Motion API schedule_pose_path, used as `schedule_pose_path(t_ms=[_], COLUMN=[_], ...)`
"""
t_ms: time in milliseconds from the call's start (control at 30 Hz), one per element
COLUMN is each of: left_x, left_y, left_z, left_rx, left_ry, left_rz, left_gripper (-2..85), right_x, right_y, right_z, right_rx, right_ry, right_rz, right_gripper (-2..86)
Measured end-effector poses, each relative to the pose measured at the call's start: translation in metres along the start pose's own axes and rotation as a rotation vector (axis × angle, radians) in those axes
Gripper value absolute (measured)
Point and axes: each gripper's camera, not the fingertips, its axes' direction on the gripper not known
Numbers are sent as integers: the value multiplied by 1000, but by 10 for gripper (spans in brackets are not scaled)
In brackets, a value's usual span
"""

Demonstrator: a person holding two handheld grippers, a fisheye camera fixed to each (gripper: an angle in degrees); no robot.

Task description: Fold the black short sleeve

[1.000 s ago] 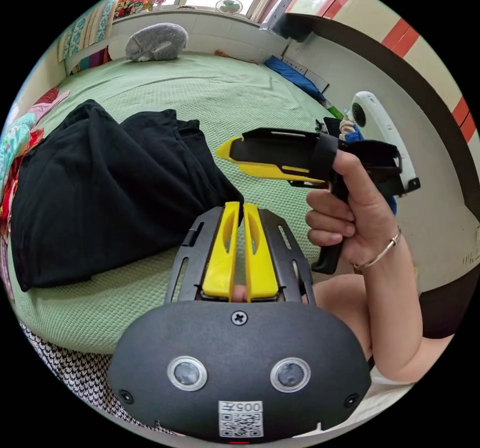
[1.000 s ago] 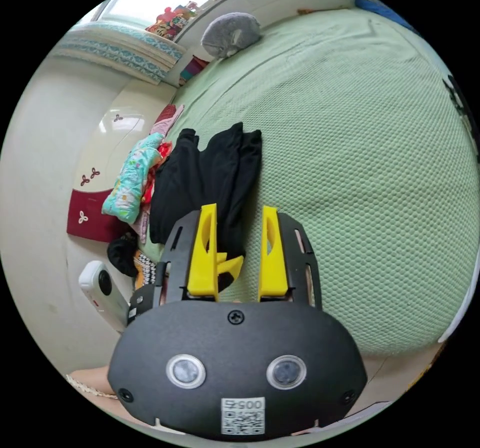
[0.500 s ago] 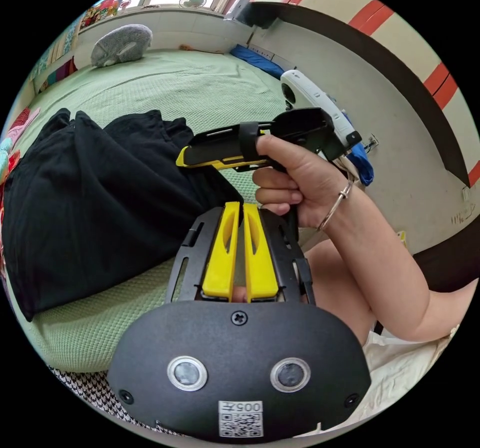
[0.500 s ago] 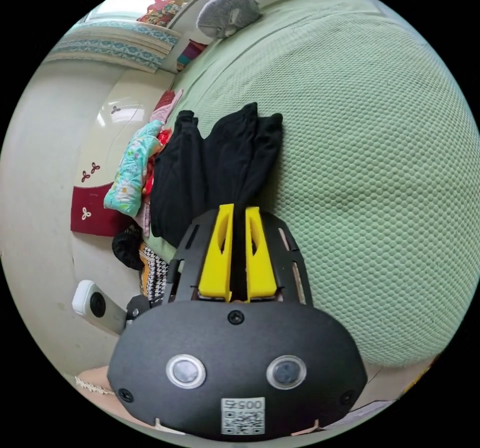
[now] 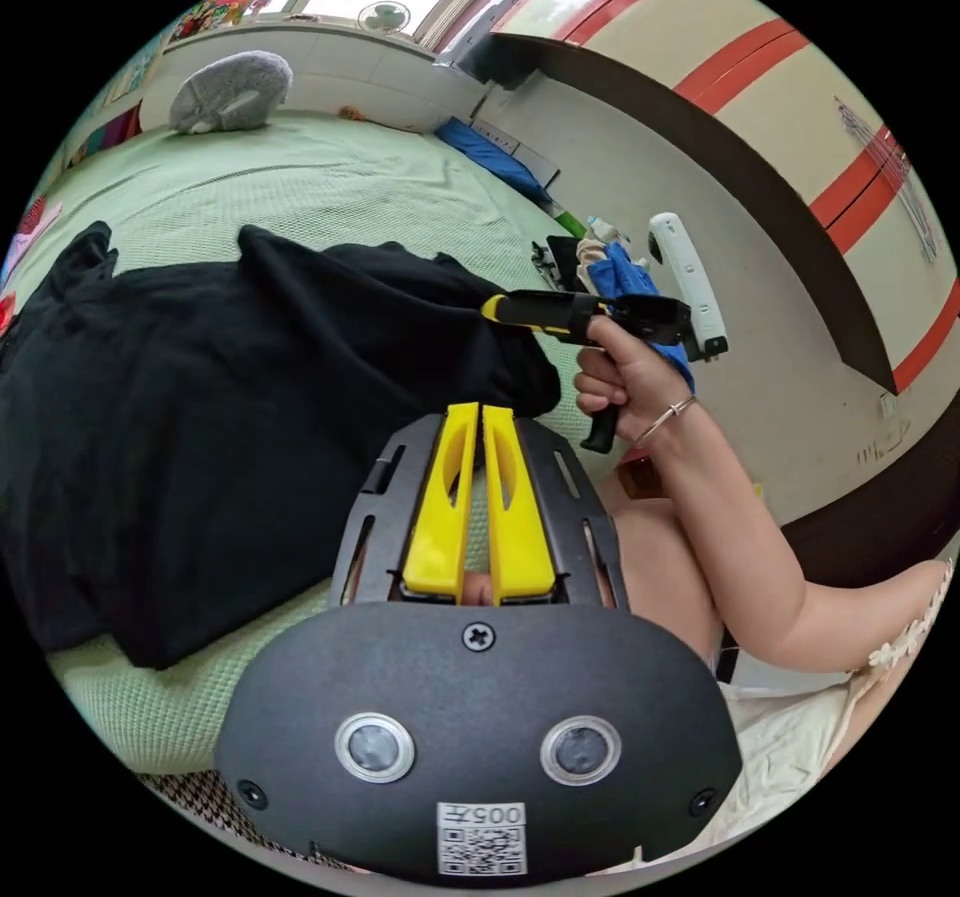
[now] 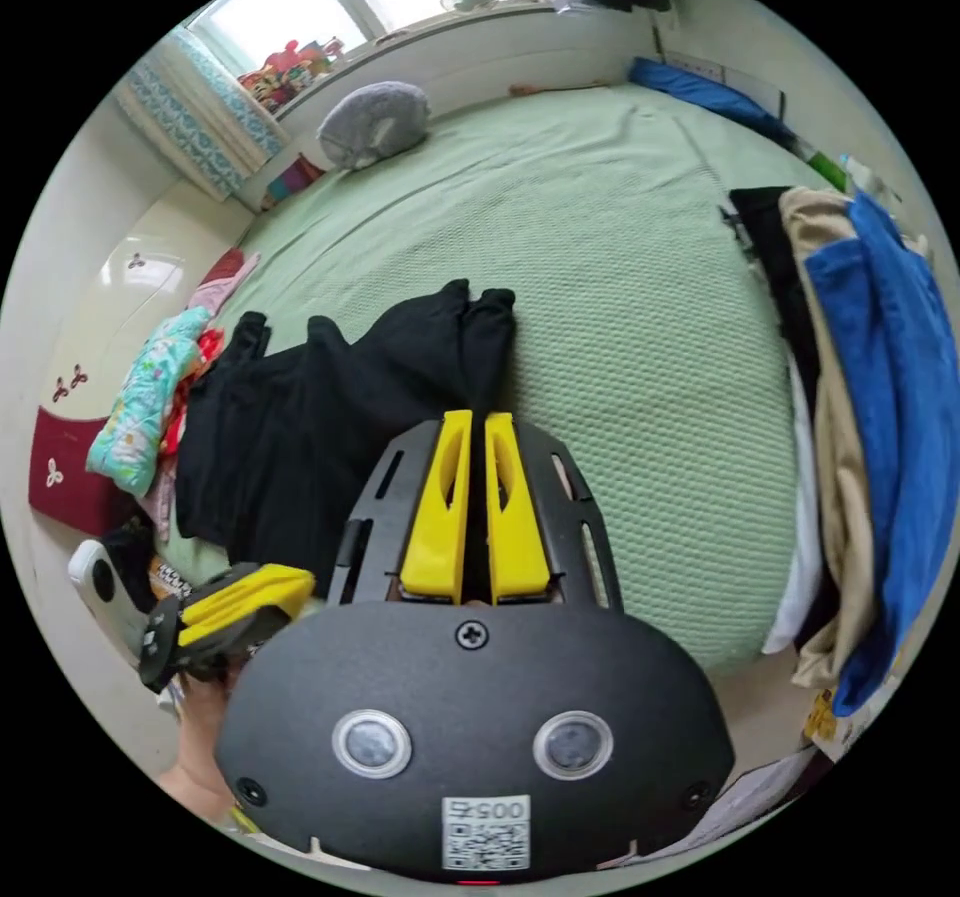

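Both tools clamped on shirt [image 5: 220,407] edge: left tool [image 5: 480,417] at 6 o'clock, right tool [image 6: 477,422] likewise. Shirt bunched on bed [image 6: 620,337]; folding barely begun, spreading left.

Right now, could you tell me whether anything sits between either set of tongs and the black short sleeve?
Nothing visible does. The left tongs are closed on the black short sleeve, and the right tongs are closed on its cloth too, over the green bed cover.

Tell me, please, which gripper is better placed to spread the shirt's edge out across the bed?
Probably the right gripper: it pinches the black shirt beside open green bed, while the left gripper sits nearer the bed's edge.
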Motion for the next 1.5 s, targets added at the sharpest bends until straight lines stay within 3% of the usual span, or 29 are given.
schedule_pose_path(t_ms=[267,433,633,833,1067,1300,1500], left_x=[-44,-78,-97,-112,-110,-105,-97], left_y=[-10,-14,-24,-29,-25,-32,-32], left_z=[-19,-31,-15,14,15,8,-27], left_rx=[101,152,18,-134,-110,-161,-81], left_ry=[-107,-258,-406,-395,-412,-443,-384], left_rz=[-159,-302,-315,-282,-249,-203,-202], left_gripper=[35,46,43,51,51,27,5], right_x=[15,-15,-59,-84,-104,-102,-99], right_y=[17,30,28,23,30,42,50], right_z=[-20,-35,-17,23,25,16,-15], right_rx=[91,199,95,-157,-148,-114,-77], right_ry=[267,170,106,138,213,187,121], right_rz=[108,-1,-146,-142,-188,-173,-163], right_gripper=[50,69,73,70,61,39,0])
